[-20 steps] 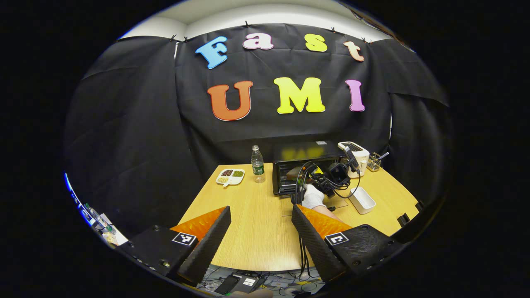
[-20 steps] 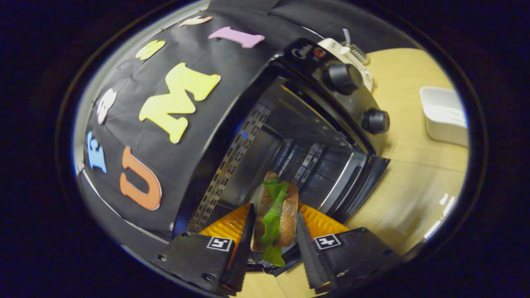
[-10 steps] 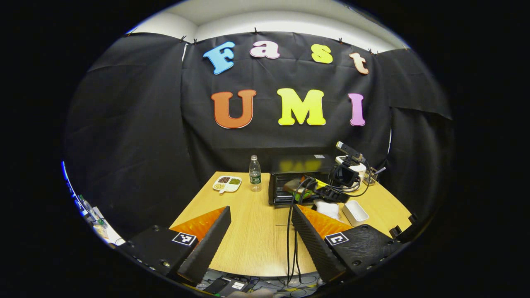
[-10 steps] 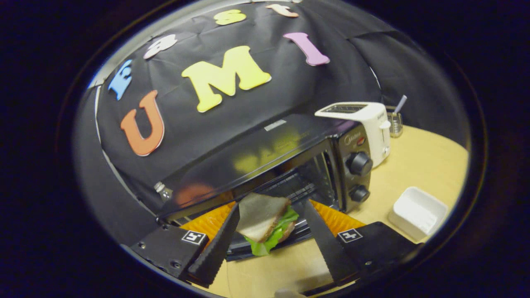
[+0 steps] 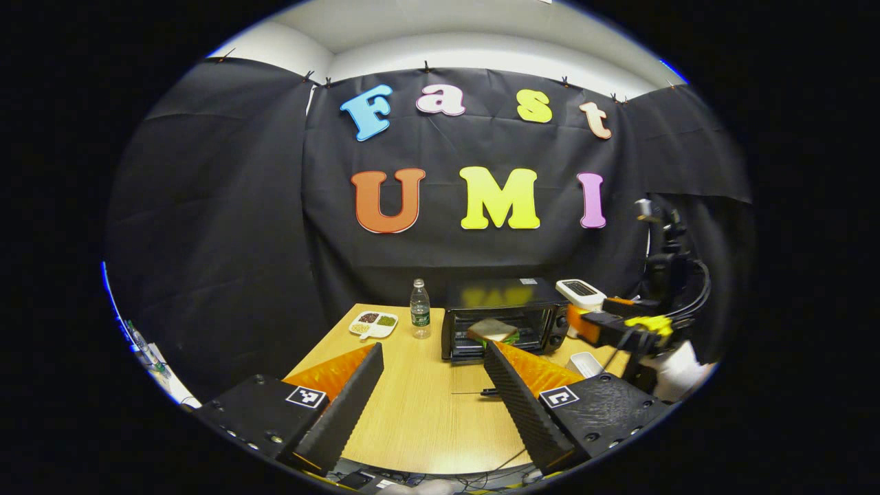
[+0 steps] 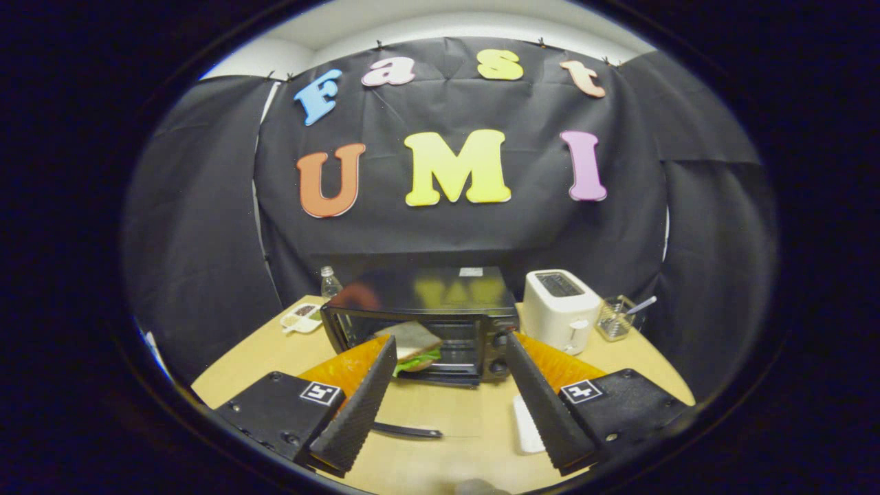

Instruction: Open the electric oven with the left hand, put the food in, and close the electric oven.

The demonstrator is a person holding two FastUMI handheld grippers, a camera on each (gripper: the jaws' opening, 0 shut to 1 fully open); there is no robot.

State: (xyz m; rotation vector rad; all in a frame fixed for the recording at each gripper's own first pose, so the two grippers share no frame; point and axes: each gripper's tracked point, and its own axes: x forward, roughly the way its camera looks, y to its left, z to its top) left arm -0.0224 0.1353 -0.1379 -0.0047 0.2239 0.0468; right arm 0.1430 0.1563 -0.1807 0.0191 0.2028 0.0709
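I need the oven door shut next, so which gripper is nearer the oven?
Right. The right gripper sits close in front of the oven, facing its open cavity. The left gripper hangs back over the table's near edge, far from the oven.

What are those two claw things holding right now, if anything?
Nothing. Both the left gripper and right gripper are open with bare fingers; the sandwich lies inside the open oven.

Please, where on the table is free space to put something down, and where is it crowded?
The widest bare patch is the table front, below the water bottle and left of the thin dark rod. It is crowded at the back and right: divided dish, oven holding the sandwich, toaster, white tray.
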